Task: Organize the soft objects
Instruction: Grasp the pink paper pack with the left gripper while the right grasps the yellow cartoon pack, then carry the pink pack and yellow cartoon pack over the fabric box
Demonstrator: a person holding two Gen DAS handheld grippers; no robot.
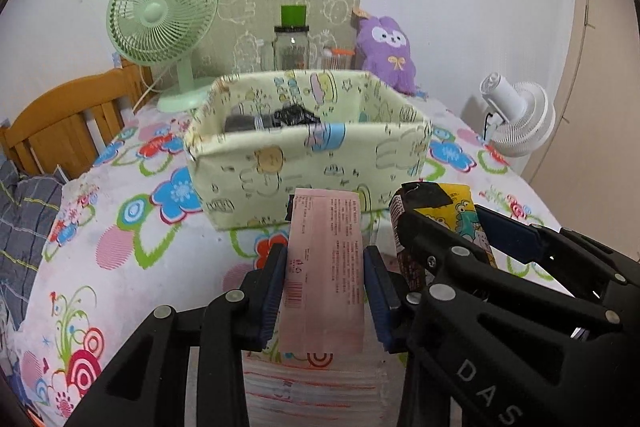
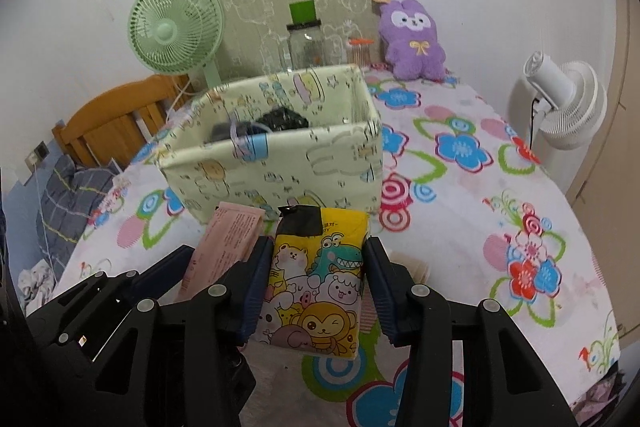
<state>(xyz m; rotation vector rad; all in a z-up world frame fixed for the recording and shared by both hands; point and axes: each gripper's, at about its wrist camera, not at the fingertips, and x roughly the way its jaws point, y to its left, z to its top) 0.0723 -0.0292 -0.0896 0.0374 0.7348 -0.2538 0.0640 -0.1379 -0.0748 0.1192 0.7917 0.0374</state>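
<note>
A pink flat pack (image 1: 320,219) printed with small text hangs above the flowered tablecloth (image 1: 132,267), and my left gripper (image 1: 325,255) is shut on its two sides. Right beside it, my right gripper (image 2: 319,247) is shut on a yellow pack with cartoon animals and a black top (image 2: 320,287). The left wrist view shows the yellow pack (image 1: 452,205) to the right, with the right gripper (image 1: 448,223) around it. The right wrist view shows the pink pack (image 2: 232,231) to the left. Just behind both packs stands a pale green fabric box (image 1: 304,167) with dark items (image 1: 288,117) inside.
A green fan (image 1: 160,15), a glass jar (image 1: 292,47) and a purple plush (image 1: 388,47) stand at the back by the wall. A white fan (image 2: 560,99) is off the right edge, a wooden headboard (image 1: 68,119) on the left. A striped stack (image 1: 316,387) lies under the left gripper.
</note>
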